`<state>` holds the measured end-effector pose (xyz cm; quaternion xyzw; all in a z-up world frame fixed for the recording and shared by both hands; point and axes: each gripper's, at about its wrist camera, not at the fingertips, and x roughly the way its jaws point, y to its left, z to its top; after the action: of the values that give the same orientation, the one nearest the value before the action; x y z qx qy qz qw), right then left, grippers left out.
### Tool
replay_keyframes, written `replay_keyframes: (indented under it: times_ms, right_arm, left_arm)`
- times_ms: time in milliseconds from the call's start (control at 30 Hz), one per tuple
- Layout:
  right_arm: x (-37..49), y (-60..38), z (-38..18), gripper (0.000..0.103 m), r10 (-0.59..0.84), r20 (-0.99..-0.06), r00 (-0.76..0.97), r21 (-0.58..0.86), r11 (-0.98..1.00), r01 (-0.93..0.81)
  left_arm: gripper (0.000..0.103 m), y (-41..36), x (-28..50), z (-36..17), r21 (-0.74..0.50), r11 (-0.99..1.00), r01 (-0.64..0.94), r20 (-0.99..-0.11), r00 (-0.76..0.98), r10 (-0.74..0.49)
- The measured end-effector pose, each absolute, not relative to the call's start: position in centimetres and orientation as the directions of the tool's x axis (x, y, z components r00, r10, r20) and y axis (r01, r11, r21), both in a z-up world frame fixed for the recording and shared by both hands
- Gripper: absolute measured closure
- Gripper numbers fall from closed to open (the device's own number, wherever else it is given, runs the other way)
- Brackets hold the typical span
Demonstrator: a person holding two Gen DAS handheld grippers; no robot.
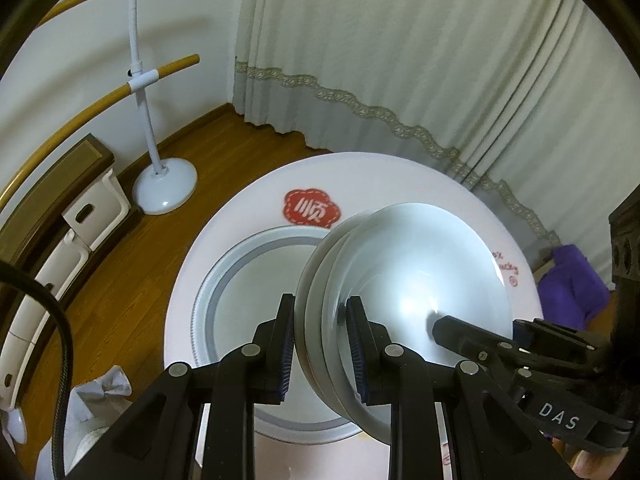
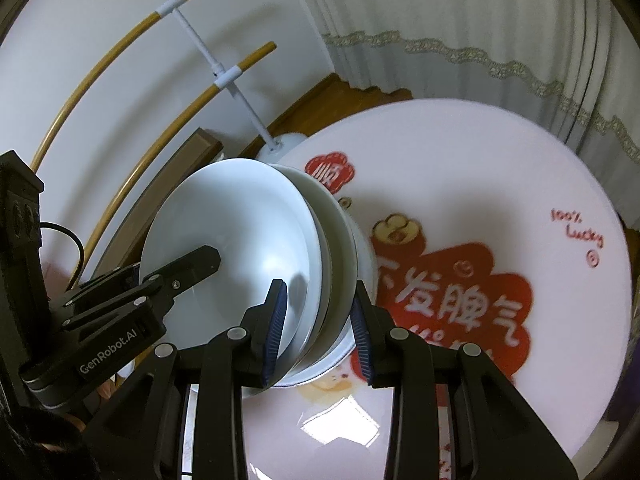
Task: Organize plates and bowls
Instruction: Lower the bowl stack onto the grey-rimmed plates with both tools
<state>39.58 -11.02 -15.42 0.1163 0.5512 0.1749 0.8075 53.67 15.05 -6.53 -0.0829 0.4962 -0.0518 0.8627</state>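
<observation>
White, glossy and nested, the stack of bowls (image 1: 404, 280) is carried clear of the round table (image 1: 248, 208), tipped so the open side of the top bowl faces the cameras. In the left wrist view the stack fills the centre and runs out toward 3 o'clock. In the right wrist view the same stack (image 2: 248, 248) sits at centre, leaning toward 9 o'clock.

The left gripper (image 1: 322, 344) clamps the near rims at 6 o'clock of its own view. One blue-ribbed pad lies inside the top bowl, the other against the outer wall, and both press the rims. The right gripper (image 2: 320, 328) holds the opposite side the same way, its jaws closed on the layered rims, one pad inside and one outside.

Each tool shows in the other's camera. The right gripper's black finger reaches into the bowl from 4 o'clock in the left view, and the left gripper's finger enters from 8 o'clock in the right view.

Beneath the stack, a wide plate (image 1: 224, 292) with a grey ring lies on the table at 7 o'clock in the left view. The pale pink tabletop bears a red cloud-shaped badge (image 1: 310, 208) at 12 o'clock from the stack.

Farther out, a white stand (image 1: 160, 184) with yellow bars sits on the wooden floor (image 1: 128, 280) at 10 o'clock. Pale curtains (image 1: 400, 60) hang from 12 to 2 o'clock.
</observation>
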Motion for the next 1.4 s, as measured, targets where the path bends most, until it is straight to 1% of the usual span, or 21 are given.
replay_keyframes:
  times_ms: [500,1400]
  right_arm:
    - [40.3,-8.2,-18.5,0.071,0.412,-0.871,0.268,0.382,0.911,-0.158]
    - [41.0,-7.2,-19.6,0.071,0.406,-0.882,0.24,0.38,0.913,-0.146]
  left_arm:
    - [0.083,16.3,54.9,-8.6,-0.196,0.98,-0.029,-0.871,0.464,-0.161]
    - [0.081,16.8,55.7,-9.9,-0.195,0.98,-0.037,-0.88,0.447,-0.158]
